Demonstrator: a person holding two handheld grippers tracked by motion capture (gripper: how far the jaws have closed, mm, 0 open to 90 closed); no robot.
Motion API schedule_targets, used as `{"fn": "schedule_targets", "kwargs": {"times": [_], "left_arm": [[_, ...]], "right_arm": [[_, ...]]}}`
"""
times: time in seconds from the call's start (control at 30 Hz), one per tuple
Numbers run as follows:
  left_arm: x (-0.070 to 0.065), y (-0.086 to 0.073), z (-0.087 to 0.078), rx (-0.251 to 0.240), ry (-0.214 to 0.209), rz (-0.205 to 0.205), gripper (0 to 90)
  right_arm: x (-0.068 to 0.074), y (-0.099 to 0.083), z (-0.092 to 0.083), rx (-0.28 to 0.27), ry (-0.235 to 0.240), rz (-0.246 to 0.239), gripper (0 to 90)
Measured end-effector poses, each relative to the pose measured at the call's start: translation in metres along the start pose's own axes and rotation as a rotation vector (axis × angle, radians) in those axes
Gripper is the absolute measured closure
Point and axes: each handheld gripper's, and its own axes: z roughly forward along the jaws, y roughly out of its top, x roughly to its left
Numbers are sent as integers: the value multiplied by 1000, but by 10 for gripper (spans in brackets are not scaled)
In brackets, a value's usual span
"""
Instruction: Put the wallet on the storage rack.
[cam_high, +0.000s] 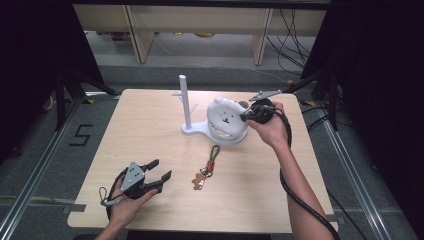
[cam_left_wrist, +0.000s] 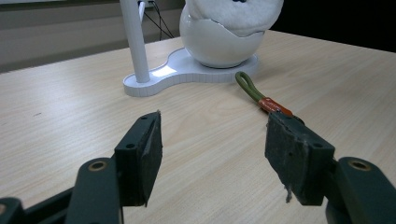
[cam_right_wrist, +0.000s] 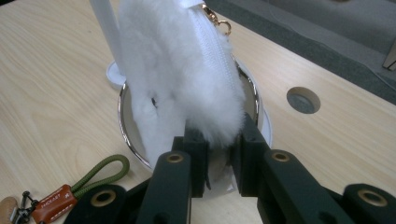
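A white fluffy pouch with a bear face (cam_high: 225, 117) stands in the round bowl (cam_high: 235, 139) of a white stand with an upright post (cam_high: 184, 100). My right gripper (cam_high: 246, 116) is shut on the pouch's right edge; in the right gripper view the fluffy pouch (cam_right_wrist: 182, 70) is pinched between the pads (cam_right_wrist: 200, 158), with its zip and gold clasp (cam_right_wrist: 219, 21) at the top. My left gripper (cam_high: 161, 169) rests open at the front left of the table, nothing between its jaws (cam_left_wrist: 212, 149). A keychain with a green loop and a gingerbread charm (cam_high: 206, 170) lies between them.
The green loop and orange tab of the keychain (cam_left_wrist: 261, 95) lie just beyond my left gripper's right jaw. The white stand (cam_left_wrist: 187, 72) is farther off. A round cable hole (cam_right_wrist: 303, 99) is set in the tabletop (cam_high: 150, 130) behind the bowl.
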Motion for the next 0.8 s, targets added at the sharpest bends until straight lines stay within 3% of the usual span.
{"fn": "schedule_targets", "kwargs": {"times": [0.07,0.1,0.17,0.3,0.37,0.43,0.47,0.5,0.63,0.8], "left_arm": [[0,0,0,0,0,2,362],[0,0,0,3,-1,2,363],[0,-1,1,5,-2,0,363],[-2,-2,2,-7,-9,-21,363],[-2,-2,2,-4,-6,-19,363],[-1,-2,2,-6,-6,-17,363],[-1,-2,2,-6,-6,-19,363],[0,-2,1,7,0,-2,363],[-1,-2,1,7,-2,-2,363],[-1,-2,2,7,-2,1,363]], "right_arm": [[0,0,2,7,-1,21,787],[-6,0,3,0,-14,-4,786],[-6,1,5,8,-14,21,783],[-7,3,8,9,-24,7,779],[-10,4,13,36,-47,-11,771],[-10,5,15,54,-57,7,764],[-12,5,17,48,-65,-9,761],[-11,4,19,48,-73,-3,758],[-10,4,23,58,-108,14,735],[-8,4,27,56,-151,-25,692]]}}
